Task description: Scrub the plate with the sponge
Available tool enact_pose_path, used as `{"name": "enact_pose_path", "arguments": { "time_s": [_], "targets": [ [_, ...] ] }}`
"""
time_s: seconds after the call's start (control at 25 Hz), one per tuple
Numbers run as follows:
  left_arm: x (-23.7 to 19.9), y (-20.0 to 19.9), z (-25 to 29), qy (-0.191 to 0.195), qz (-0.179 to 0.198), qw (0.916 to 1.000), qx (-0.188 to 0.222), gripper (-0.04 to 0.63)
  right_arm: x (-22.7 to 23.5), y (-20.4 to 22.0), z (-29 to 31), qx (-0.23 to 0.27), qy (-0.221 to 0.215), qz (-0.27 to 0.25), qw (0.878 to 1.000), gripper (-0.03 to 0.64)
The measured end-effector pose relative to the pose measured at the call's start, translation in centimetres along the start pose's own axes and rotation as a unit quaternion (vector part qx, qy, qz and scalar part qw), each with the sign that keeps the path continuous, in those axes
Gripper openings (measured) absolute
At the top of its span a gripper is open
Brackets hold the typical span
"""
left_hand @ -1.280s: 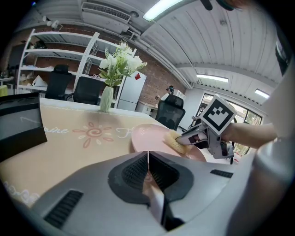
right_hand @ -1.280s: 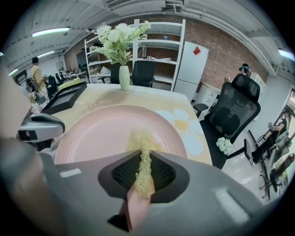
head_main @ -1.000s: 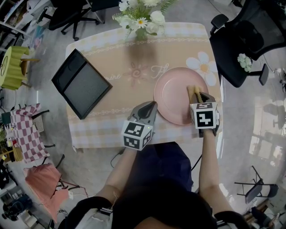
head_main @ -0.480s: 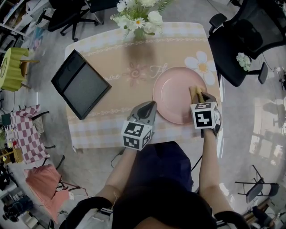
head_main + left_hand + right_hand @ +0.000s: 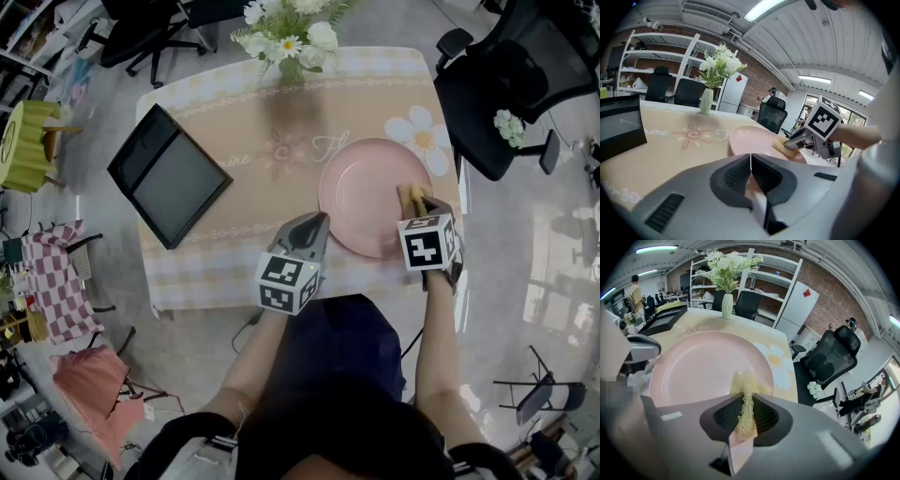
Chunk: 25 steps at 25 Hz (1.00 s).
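A round pink plate (image 5: pixel 361 192) lies on the table's right half, near the front edge. My right gripper (image 5: pixel 419 204) is shut on a yellow fibrous sponge (image 5: pixel 410 196), which presses on the plate's right inner part. In the right gripper view the sponge (image 5: pixel 746 392) sticks out between the jaws onto the plate (image 5: pixel 698 366). My left gripper (image 5: pixel 312 225) hovers at the table's front edge, just left of the plate, shut with nothing in it. The left gripper view shows the plate (image 5: pixel 754 139) and the sponge (image 5: pixel 783 144) ahead to the right.
A black tray (image 5: pixel 171 175) lies on the table's left side. A vase of white flowers (image 5: pixel 289 37) stands at the far edge. A black office chair (image 5: pixel 511 75) stands right of the table. The tablecloth (image 5: pixel 272 141) is peach with a daisy print.
My right gripper with the sponge has shifted slightly to the right and back on the plate. The left gripper has stayed where it was.
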State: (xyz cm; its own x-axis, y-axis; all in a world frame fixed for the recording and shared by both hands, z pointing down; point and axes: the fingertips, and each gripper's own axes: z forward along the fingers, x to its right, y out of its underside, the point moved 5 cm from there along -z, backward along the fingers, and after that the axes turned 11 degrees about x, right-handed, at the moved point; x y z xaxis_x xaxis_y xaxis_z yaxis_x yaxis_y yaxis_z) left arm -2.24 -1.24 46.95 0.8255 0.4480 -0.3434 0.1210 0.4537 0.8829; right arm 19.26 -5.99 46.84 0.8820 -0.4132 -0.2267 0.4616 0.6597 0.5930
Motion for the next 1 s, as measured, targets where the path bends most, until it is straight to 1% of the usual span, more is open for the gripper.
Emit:
{"name": "enact_pose_path", "arguments": {
  "time_s": [0.16,0.32,0.48,0.68,0.88,1.0],
  "targets": [
    [0.2,0.0,-0.2,-0.001,0.002,1.0,0.0,0.015,-0.2,0.1,-0.6,0.009,-0.005,0.008,1.0,0.052],
    [0.4,0.1,-0.4,-0.002,0.002,1.0,0.001,0.015,-0.6,-0.3,-1.8,0.038,-0.013,0.024,0.999,0.052],
    [0.3,0.3,-0.6,-0.003,0.004,1.0,0.0,0.015,-1.8,-1.1,-3.2,0.067,-0.033,0.034,0.997,0.052],
    [0.5,0.3,-0.7,-0.001,0.006,1.0,-0.001,0.015,-4.3,-1.9,-5.0,0.095,-0.077,0.038,0.992,0.052],
    [0.7,0.4,-0.8,0.0,0.007,1.0,-0.001,0.015,-7.1,-2.0,-5.7,0.108,-0.128,0.041,0.985,0.052],
    [0.6,0.4,-0.9,-0.001,0.009,1.0,-0.002,0.015,-8.6,-2.1,-5.6,0.112,-0.151,0.043,0.981,0.052]
  ]
}}
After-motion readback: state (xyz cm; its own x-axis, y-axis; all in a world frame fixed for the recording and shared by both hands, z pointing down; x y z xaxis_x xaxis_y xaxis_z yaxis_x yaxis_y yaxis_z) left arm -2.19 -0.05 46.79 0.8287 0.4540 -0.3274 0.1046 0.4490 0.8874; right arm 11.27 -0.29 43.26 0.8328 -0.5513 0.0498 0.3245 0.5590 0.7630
